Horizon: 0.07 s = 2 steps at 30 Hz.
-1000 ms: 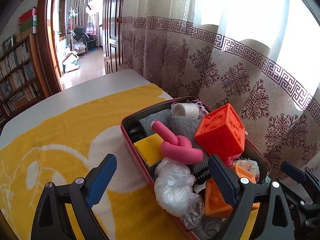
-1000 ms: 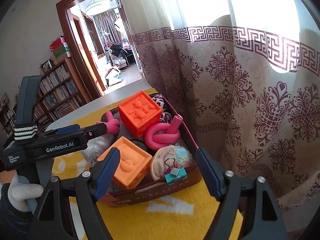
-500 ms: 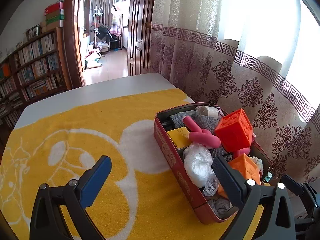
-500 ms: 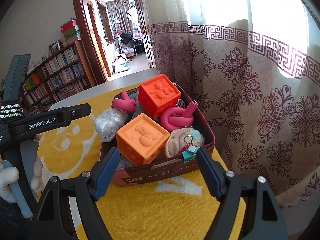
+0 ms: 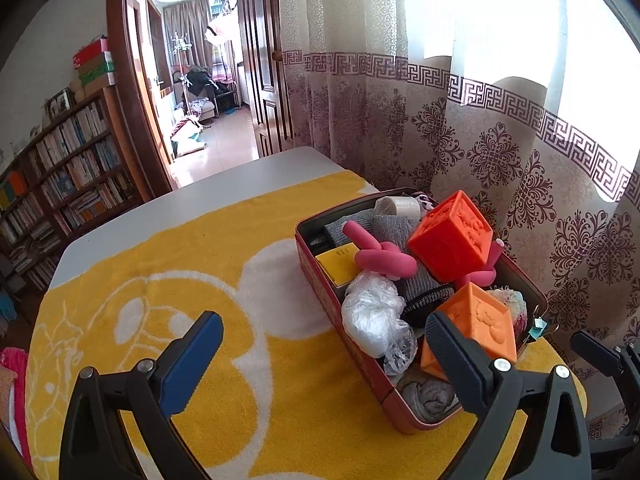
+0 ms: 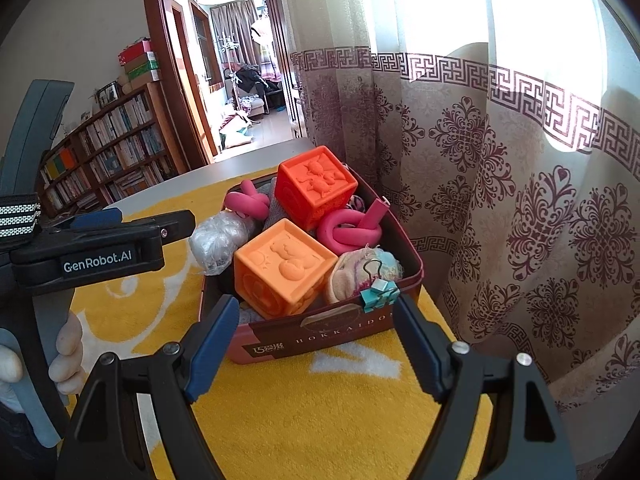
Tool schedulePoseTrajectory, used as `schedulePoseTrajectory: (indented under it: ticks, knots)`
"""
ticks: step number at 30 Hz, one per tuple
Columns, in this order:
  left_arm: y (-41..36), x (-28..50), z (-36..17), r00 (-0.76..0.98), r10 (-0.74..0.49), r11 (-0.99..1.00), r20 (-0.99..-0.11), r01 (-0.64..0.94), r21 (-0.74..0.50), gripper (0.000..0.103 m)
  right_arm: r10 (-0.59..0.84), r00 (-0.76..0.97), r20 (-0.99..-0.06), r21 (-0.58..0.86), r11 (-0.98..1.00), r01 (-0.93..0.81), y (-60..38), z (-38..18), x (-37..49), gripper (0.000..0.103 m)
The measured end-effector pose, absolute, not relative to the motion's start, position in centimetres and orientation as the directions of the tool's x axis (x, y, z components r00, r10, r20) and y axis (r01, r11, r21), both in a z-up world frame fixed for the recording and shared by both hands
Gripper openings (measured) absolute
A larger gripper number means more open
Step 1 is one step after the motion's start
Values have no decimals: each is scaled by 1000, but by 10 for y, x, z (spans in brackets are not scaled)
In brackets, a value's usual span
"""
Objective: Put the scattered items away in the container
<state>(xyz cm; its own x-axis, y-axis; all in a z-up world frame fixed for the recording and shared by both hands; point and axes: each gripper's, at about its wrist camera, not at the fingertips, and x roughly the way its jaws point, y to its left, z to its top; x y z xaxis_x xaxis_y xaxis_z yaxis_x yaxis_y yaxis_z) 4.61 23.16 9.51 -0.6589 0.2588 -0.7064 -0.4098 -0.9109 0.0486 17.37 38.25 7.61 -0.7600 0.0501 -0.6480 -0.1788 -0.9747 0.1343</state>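
A dark red tin box stands on the yellow towel, piled full. In it lie a red-orange cube, a lighter orange cube, pink foam knots, a crumpled plastic bag, grey socks, a yellow box and a teal binder clip on the near rim. My left gripper is open and empty, left of the box. My right gripper is open and empty before the box's near end.
The yellow and white towel covers a white table. A patterned curtain hangs close behind the box. A bookshelf and an open doorway lie beyond the table's far edge. The left gripper body shows in the right wrist view.
Both grippers have drawn back and up from the box, which now looks smaller and farther. Both stay open and empty. The items in the box have not moved.
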Motion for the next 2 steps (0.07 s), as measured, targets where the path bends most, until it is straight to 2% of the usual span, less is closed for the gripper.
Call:
schedulePoseTrajectory:
  ticks: [2]
  knots:
    - [233, 45, 95, -643, 276, -903, -715, -427, 35, 103, 49, -759, -649, 134, -975, -178, 382, 76, 174, 82]
